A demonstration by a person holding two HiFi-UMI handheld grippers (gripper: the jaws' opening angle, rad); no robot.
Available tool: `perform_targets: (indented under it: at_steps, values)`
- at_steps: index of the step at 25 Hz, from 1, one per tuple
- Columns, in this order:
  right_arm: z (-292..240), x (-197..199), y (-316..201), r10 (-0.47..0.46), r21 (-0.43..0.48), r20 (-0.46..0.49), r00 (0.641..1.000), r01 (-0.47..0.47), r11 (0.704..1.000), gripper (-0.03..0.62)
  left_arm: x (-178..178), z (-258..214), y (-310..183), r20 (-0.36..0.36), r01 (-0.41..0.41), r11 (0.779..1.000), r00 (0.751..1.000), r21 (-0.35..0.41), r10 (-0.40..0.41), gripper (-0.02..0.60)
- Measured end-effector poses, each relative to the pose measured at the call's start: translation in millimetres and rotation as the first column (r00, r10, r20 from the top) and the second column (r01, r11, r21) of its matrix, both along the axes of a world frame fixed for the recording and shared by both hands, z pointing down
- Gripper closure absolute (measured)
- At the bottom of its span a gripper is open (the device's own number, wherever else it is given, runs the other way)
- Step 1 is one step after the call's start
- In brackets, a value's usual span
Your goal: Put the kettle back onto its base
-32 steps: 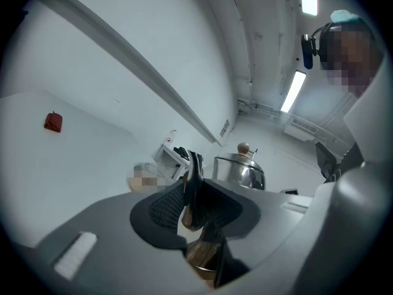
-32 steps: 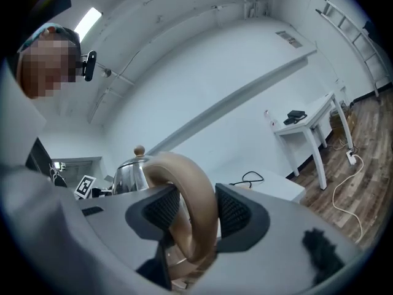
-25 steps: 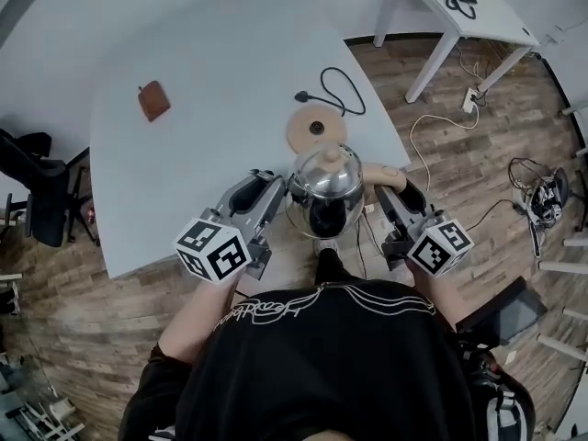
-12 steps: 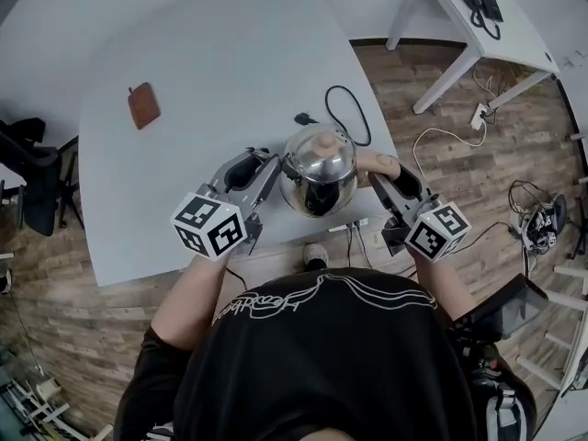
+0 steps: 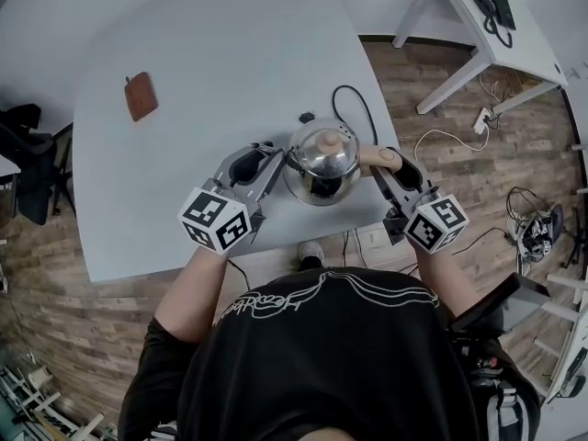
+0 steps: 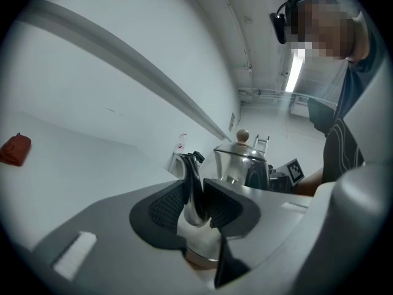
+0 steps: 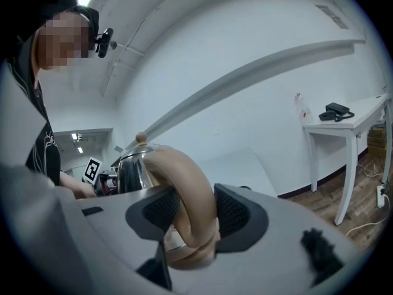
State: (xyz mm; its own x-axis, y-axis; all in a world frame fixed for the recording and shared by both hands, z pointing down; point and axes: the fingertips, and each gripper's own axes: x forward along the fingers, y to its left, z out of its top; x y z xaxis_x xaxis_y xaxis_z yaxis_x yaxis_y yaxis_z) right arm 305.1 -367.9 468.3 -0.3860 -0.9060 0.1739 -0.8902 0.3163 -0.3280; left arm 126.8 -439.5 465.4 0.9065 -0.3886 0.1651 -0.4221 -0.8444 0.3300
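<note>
— Where was the kettle?
— Over the grey table (image 5: pixel 184 72), by its near right edge: polished steel kettle (image 5: pixel 322 159), tan knob (whether it sat on anything, unclear).
— The grippers?
— Left gripper (image 6: pixel 195 195) was half closed, gripping the spout (image 6: pixel 191 180). Right gripper (image 7: pixel 187 217) clamped the tan handle (image 7: pixel 184 183), jaws wide. Black plug (image 5: pixel 306 117) lay just beyond, brown pouch (image 5: pixel 140 96) far left.

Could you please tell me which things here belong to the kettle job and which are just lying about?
Job: kettle; left claw on spout; right claw on handle; plug.
Lying about: brown pouch; phone; side table; chair.
</note>
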Motion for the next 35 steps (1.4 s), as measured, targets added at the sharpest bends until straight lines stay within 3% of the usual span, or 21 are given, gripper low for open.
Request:
perform_targets:
  at_steps: [10,16,22,28,35]
  values:
    - [9.3,1.6,-12.3,-0.004,0.020,-0.026,1.000,0.005,1.000,0.414,0.2,6.2,-6.1,-0.012,0.015,0.999,1.000,0.049,-0.014,0.476]
    - [17.0,0.3,-11.8,-0.013,0.001,-0.043,0.999,0.013,1.000,0.414,1.1,17.0,-8.2,0.008,0.029,0.999,1.000,0.025,-0.030,0.475]
    - [20.5,1.2,-11.3,0.001,0.010,-0.048,0.999,0.000,1.000,0.415,1.8,16.4,-8.7,-0.011,0.031,0.998,0.999,0.056,-0.030,0.474]
    - [23.7,-2.6,-9.3,0.011,0.025,-0.146,0.989,-0.007,1.000,0.416,0.3,15.0,-7.6,-0.018,0.038,0.996,0.999,0.083,-0.037,0.474]
    - [21.6,-0.7,-9.2,-0.010,0.026,-0.003,1.000,0.010,1.000,0.416,-1.1,16.4,-9.5,-0.039,0.053,0.998,0.998,0.033,-0.051,0.462]
